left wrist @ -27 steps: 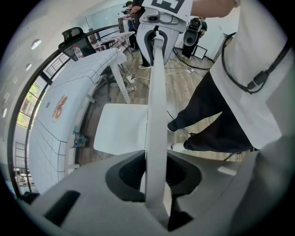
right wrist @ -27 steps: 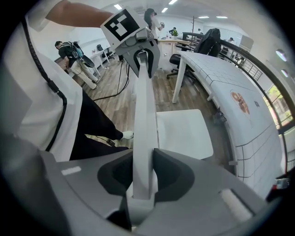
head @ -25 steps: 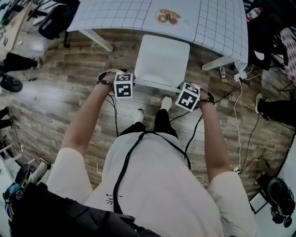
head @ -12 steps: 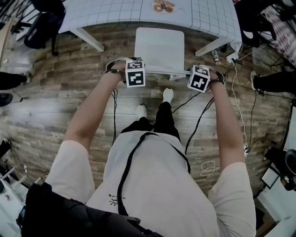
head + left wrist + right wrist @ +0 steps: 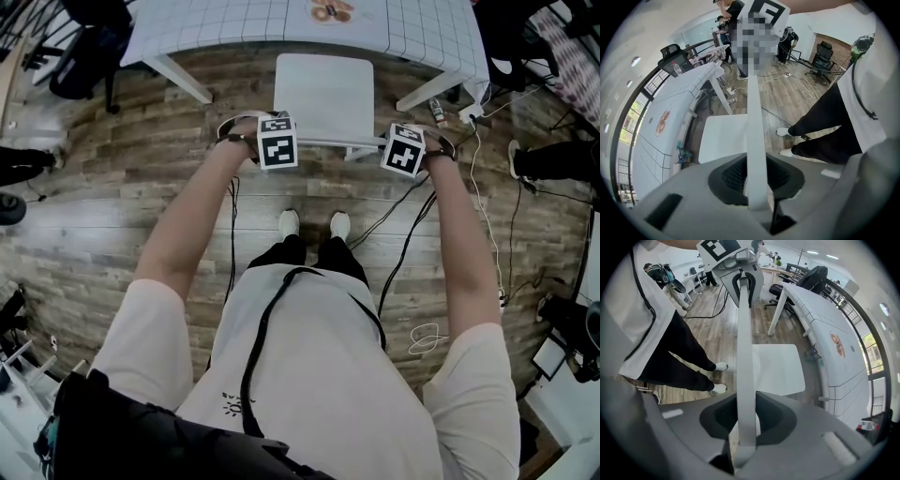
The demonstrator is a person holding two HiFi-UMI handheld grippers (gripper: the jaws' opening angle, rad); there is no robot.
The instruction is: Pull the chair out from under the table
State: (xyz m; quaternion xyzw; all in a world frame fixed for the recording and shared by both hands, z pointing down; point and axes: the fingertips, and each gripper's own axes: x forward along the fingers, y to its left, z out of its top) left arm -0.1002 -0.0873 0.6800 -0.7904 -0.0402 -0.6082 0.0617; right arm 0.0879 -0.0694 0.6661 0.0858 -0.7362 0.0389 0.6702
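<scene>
Far left, black office chair (image 5: 89, 52) on the wood floor (image 5: 122, 187). The bench (image 5: 234, 23) runs along the top of the head view under a white grid-lined cloth (image 5: 422, 33). An orange print (image 5: 330, 11) sits on the cloth, too small to read, and no lettering can be made out.

Left claw (image 5: 758, 182) points down and is clenched on the backrest rail (image 5: 756, 136) of the white chair (image 5: 323, 94). The rail runs straight between its jaws, with the pads against it on both sides. Its marker cube (image 5: 277, 150) carries black-and-white square codes, no words.

Chair position: the seat's far edge is at the bench's near edge. The rest of the seat is out over the floor between the two white bench legs. The backrest faces the person, whose white shoes (image 5: 289, 222) stand side by side just behind it.

Right claw (image 5: 746, 422) also points down and is clamped on the same rail near its right end, pads pressed to it. A second coded cube (image 5: 405, 150) sits on top, again with no text.

Black cables (image 5: 403, 220) trail down from the right claw across the floor. White cables (image 5: 489, 202) lie further right.
</scene>
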